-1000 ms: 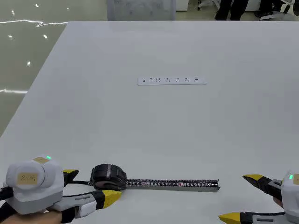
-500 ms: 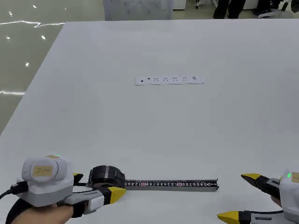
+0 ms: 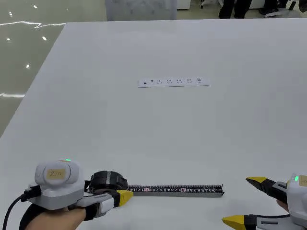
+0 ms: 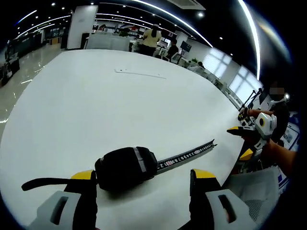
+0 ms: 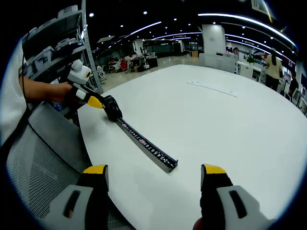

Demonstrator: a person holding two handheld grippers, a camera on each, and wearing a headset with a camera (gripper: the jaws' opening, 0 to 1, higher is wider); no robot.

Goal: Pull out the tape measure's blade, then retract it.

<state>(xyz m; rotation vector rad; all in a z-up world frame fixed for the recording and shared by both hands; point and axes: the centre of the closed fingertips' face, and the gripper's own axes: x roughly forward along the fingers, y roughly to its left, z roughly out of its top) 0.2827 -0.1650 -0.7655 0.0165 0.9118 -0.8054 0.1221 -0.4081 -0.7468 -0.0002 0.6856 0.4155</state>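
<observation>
A black tape measure case point(image 3: 109, 181) lies near the front edge of the white table point(image 3: 158, 129), with its blade point(image 3: 177, 190) drawn out flat to the right. My left gripper point(image 3: 108, 188) is open, its yellow-tipped fingers on either side of the case point(image 4: 125, 167); whether they touch it I cannot tell. The blade point(image 4: 187, 154) ends in a hook at its free end point(image 5: 170, 165). My right gripper point(image 3: 247, 201) stands open with nothing in it, a little right of and nearer than the blade's free end. It looks along the blade point(image 5: 146, 143) toward the case point(image 5: 111, 106).
A white power strip point(image 3: 173, 82) lies flat at mid-table. The table's front edge runs just below both grippers. A grey mesh chair point(image 5: 38, 158) stands by that edge. People stand beyond the far end of the table point(image 4: 152, 36).
My left gripper has slid right, closing in around the case. The case, the blade and the right gripper have stayed about where they were.
</observation>
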